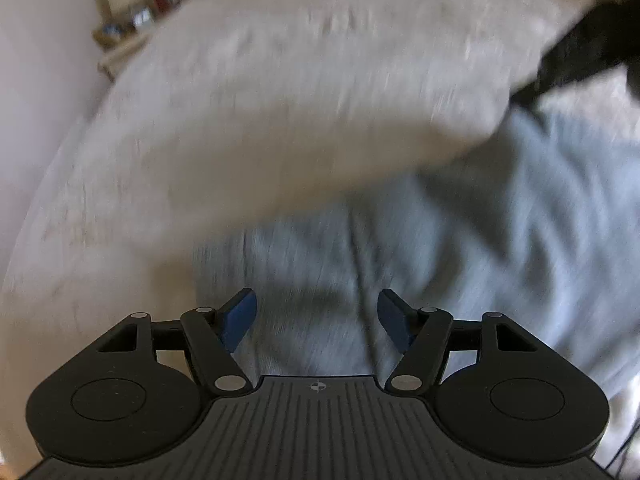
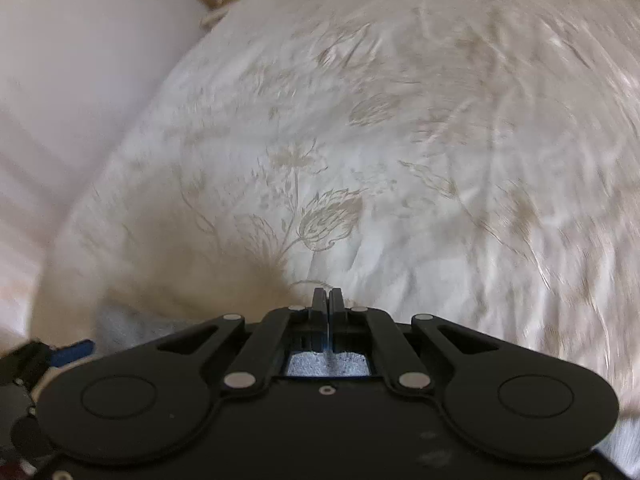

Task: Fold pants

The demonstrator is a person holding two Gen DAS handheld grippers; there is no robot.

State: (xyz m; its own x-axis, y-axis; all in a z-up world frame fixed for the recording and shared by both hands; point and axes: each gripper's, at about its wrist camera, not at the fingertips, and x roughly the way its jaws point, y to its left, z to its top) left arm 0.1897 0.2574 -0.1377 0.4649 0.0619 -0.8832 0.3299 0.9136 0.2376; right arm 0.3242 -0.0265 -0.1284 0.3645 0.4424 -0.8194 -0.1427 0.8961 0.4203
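- Bedding fills both views: a cream bed cover (image 2: 400, 140) with a woven pale-tan flower pattern, slightly creased; a pale wall (image 2: 80, 60) at the left.
- Both views are motion-smeared, so I cannot read fine detail.
- Pants (image 1: 460, 240): light grey-blue, soft knit-looking fabric, rumpled in broad folds on the bed, directly under my left claw (image 1: 316, 316).
- Left claw: fingers spread, nothing between them, hanging over the cloth.
- Right claw (image 2: 328, 300): fingers pressed together. A grey patch shows behind the fingers, apparently pants fabric; whether any is pinched at the tips I cannot tell.
- Judgement: fold barely begun. To do it well, I should take an edge or hem rather than mid-panel bulk, keep both hands level, and lay the cloth flat, since limp fabric will sag and bunch.
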